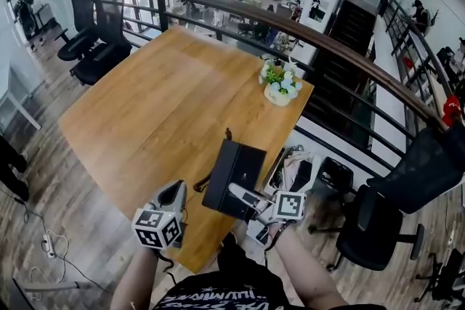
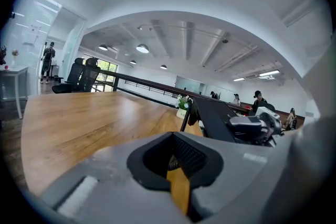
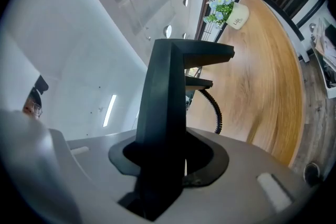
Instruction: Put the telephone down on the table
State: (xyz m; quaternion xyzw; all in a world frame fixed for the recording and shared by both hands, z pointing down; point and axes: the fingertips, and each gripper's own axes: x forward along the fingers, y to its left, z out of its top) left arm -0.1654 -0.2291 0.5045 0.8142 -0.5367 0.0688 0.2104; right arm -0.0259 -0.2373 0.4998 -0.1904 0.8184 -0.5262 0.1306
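The black telephone hangs tilted over the near edge of the wooden table, and my right gripper is shut on its near end. In the right gripper view the telephone stands up from between the jaws, with its coiled cord trailing off to the right. The left gripper sits a little to the left of the phone over the table edge; its jaws look shut, with nothing in them. From the left gripper view the telephone shows to the right.
A white pot of flowers stands at the table's far right corner. A curved railing runs behind the table. Black office chairs stand at the far left and at the right. Shelves with papers lie below the table's right edge.
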